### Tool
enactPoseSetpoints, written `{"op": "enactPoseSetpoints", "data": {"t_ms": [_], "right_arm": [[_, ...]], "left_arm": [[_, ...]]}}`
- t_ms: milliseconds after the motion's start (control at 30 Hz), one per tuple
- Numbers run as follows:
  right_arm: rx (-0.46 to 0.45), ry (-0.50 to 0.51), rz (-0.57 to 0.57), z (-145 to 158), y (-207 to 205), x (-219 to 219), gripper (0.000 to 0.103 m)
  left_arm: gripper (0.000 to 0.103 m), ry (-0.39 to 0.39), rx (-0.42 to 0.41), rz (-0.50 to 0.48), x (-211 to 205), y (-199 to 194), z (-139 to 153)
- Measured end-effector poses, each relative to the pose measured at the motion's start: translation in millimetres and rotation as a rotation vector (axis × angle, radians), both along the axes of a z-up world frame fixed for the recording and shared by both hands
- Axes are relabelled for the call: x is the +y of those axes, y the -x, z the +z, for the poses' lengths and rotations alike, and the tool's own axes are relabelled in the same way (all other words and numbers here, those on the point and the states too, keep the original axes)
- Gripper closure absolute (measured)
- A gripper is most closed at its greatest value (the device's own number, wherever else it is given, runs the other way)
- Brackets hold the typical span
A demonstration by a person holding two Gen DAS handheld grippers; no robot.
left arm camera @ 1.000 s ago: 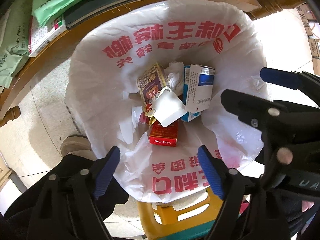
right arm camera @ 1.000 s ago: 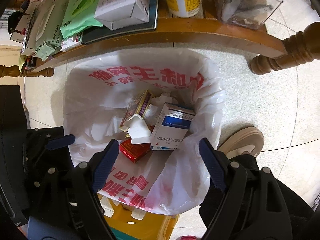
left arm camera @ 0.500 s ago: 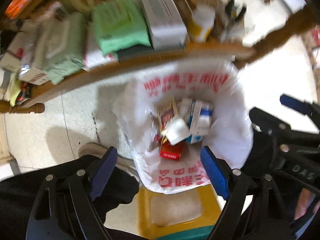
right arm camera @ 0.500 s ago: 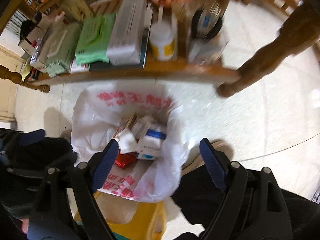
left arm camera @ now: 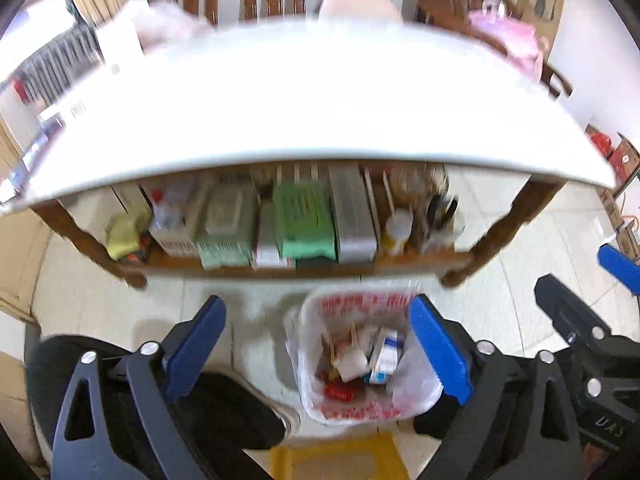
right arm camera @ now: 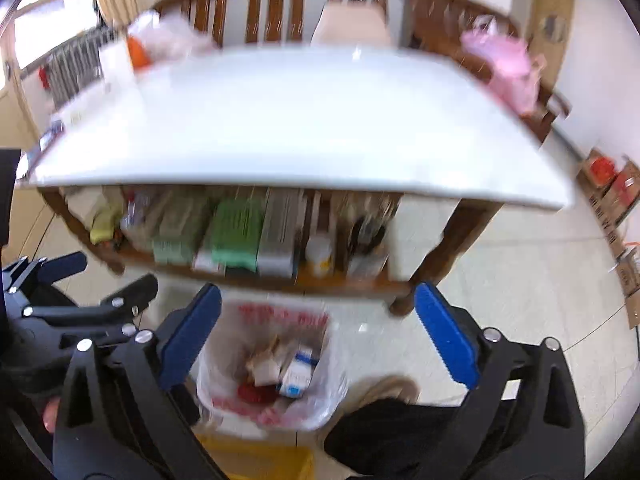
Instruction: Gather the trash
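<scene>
A white plastic bag with red print (left arm camera: pixel 362 410) stands open on the floor below the table and shows in the right wrist view too (right arm camera: pixel 280 412). It holds a blue and white box (left arm camera: pixel 386 356), a red packet (left arm camera: pixel 340 392) and crumpled paper. My left gripper (left arm camera: pixel 318 354) is open and empty, high above the bag. My right gripper (right arm camera: pixel 318 338) is open and empty, also well above it. The right gripper shows at the right edge of the left wrist view (left arm camera: pixel 580 320). The left gripper shows at the left edge of the right wrist view (right arm camera: pixel 80 292).
A white tabletop (left arm camera: pixel 312 112) fills the upper half. Its lower wooden shelf (left arm camera: pixel 304 266) carries wipe packs, boxes and a bottle. A yellow stool (left arm camera: pixel 340 460) stands under the bag. A wooden bench (right arm camera: pixel 304 8) lies behind. Cardboard boxes (right arm camera: pixel 616 200) sit at the right.
Both grippers have risen and pulled back from the bag, which now looks small and low. The tabletop and the bench have come into view. Both stay open and empty.
</scene>
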State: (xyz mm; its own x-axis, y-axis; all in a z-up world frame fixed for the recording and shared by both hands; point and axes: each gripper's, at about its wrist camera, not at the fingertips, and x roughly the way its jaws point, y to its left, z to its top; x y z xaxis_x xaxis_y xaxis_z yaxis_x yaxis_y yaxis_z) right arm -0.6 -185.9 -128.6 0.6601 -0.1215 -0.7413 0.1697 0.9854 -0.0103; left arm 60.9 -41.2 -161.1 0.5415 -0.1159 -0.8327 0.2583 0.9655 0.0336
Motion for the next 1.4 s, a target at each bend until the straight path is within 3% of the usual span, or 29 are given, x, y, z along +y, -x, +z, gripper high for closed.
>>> {"op": "enactPoseSetpoints", "data": {"t_ms": [300, 433, 633, 900, 1200, 1400], "right_arm": [[-0.234, 0.080, -0.086, 71.6, 41.3, -2.0, 0.006], [-0.316, 0.093, -0.104, 99.7, 58.7, -0.3, 0.006], [-0.408, 0.128, -0.116, 126.9, 81.6, 7.9, 0.006], [-0.487, 0.148, -0.128, 147.7, 105.3, 16.4, 0.006], [-0.515, 0.145, -0.133, 154.2, 111.9, 17.7, 0.006], [-0.514, 0.140, -0.137, 156.4, 112.4, 18.2, 0.006]], "left_arm": [[0.007, 0.077, -0.249, 0.054, 10.2, 30.8, 87.9], [0.007, 0.109, -0.299, 0.078, 15.5, 43.0, 114.7], [0.007, 0.071, -0.424, 0.091, 15.3, 65.7, 146.0], [0.007, 0.088, -0.477, 0.092, 17.7, 83.8, 171.1], [0.007, 0.093, -0.552, 0.111, 22.8, 102.2, 192.9], [0.007, 0.100, -0.556, 0.117, 25.2, 104.0, 197.3]]}}
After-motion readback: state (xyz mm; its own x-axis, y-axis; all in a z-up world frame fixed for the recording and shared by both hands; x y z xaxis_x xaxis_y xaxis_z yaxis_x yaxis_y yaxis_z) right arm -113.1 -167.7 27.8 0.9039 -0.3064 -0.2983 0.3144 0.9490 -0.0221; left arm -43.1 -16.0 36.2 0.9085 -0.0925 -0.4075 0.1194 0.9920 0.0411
